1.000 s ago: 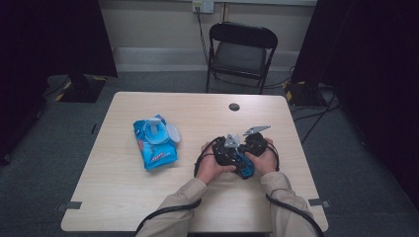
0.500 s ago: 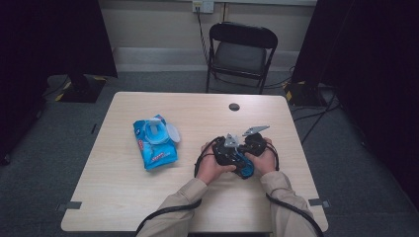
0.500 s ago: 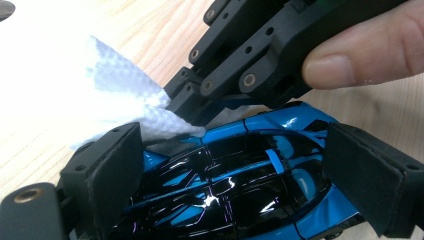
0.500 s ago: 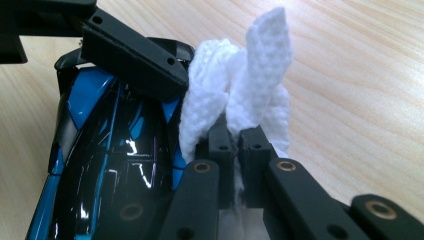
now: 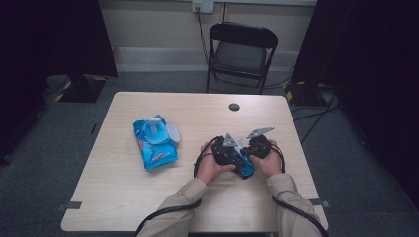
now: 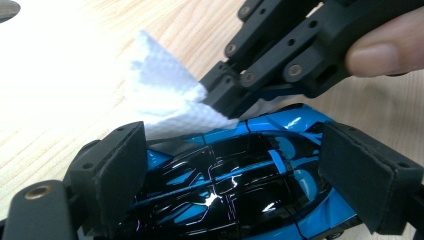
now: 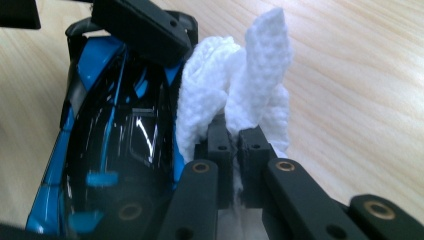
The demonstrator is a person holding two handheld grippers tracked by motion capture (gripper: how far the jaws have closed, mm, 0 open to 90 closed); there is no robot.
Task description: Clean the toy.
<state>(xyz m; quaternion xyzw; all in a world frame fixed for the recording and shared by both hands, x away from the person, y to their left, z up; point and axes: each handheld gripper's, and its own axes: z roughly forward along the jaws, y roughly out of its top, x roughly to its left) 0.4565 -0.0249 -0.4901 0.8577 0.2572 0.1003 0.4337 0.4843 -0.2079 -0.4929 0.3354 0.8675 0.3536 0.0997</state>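
High view places both grippers at lower centre of the frame, just right of the middle, over the pale table [image 5: 123, 197]; the left gripper [image 5: 228, 154] and right gripper [image 5: 257, 147] sit close together around a blue and black toy car [image 5: 245, 167]. An opened pack of wipes [image 5: 154, 143] lies well apart, at centre left.

Step in hand, as judged: wiping the car's bodywork while the other gripper steadies it.

Left gripper view: its jaws stand wide on either flank of the toy car [image 6: 235, 185], pads against or just beside the sides, and they have just been closing slightly with the car between them. Contact reads as a light hold.

Right gripper view: its jaws are together, clamped on a bunched white wipe [image 7: 240, 95], which stands just right of the car's glossy roof [image 7: 120, 130], touching its edge at centre frame.

Next move, as judged: draw the wipe across the roof and flanks with modest pressure, keeping the car firmly held so it cannot roll or twist out
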